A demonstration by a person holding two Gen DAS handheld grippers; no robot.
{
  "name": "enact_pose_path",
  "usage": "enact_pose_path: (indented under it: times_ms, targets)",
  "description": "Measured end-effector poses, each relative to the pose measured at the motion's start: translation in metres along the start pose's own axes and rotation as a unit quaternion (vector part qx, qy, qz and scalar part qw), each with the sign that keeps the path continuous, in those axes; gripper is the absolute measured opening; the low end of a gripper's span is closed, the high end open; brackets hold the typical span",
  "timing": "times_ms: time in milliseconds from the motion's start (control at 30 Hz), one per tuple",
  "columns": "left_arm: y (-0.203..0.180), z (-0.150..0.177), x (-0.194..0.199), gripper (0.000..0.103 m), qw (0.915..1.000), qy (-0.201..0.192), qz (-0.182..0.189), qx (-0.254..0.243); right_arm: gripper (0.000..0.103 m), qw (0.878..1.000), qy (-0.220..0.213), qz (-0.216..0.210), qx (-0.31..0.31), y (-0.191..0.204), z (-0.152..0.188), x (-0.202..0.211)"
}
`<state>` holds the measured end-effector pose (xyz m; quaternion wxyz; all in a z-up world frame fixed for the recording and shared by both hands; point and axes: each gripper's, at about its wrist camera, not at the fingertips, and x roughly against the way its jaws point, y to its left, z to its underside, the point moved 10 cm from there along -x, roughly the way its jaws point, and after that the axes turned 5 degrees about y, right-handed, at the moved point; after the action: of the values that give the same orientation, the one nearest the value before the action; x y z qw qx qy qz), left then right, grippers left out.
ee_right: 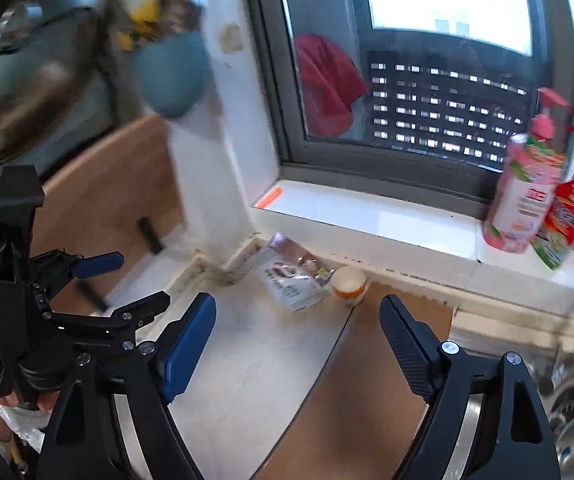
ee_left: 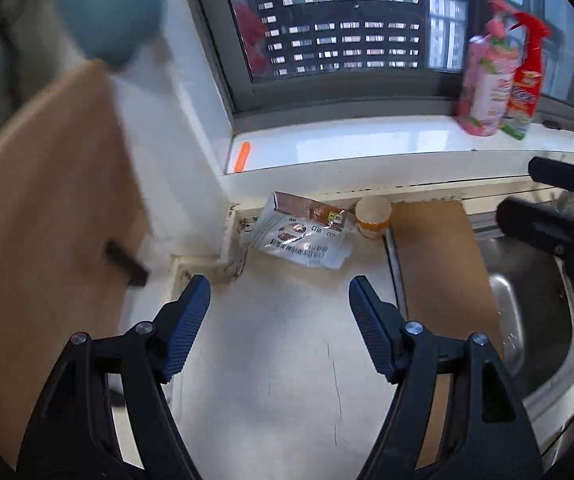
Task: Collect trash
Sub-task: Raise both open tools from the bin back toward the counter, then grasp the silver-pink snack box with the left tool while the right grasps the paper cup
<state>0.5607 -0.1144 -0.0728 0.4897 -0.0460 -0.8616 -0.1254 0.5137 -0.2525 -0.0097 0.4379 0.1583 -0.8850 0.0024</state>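
A crumpled silver and brown snack wrapper [ee_left: 303, 234] lies on the white counter [ee_left: 279, 352] against the back wall, below the window sill. A small paper cup [ee_left: 373, 216] with an orange band stands just right of it. My left gripper [ee_left: 279, 300] is open and empty, a short way in front of the wrapper. My right gripper [ee_right: 297, 320] is open and empty, over the counter in front of the wrapper [ee_right: 293, 276] and cup [ee_right: 349, 284]. The right gripper shows at the right edge of the left wrist view [ee_left: 543, 196]; the left one shows at the left of the right wrist view [ee_right: 131, 280].
A wooden board [ee_left: 439, 264] lies right of the trash, beside a steel sink [ee_left: 535, 304]. A pink bottle [ee_left: 487, 84] and a red spray bottle [ee_left: 527, 80] stand on the sill [ee_left: 367, 140]. An orange item [ee_left: 243, 156] lies on the sill's left end. A wooden panel [ee_left: 47, 216] stands at left.
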Motion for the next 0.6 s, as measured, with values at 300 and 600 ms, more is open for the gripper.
enact_pose_path:
  times_ms: [300, 600]
  targets:
    - [0.006, -0.029, -0.138, 0.070, 0.9982, 0.058, -0.002, -0.014, 0.085, 0.997, 0.080, 0.007, -0.016, -0.060, -0.004, -0.172]
    - [0.018, -0.053, -0.202, 0.070, 0.9984, 0.056, 0.003, 0.000, 0.085, 0.992, 0.122, 0.008, -0.023, -0.075, 0.027, -0.268]
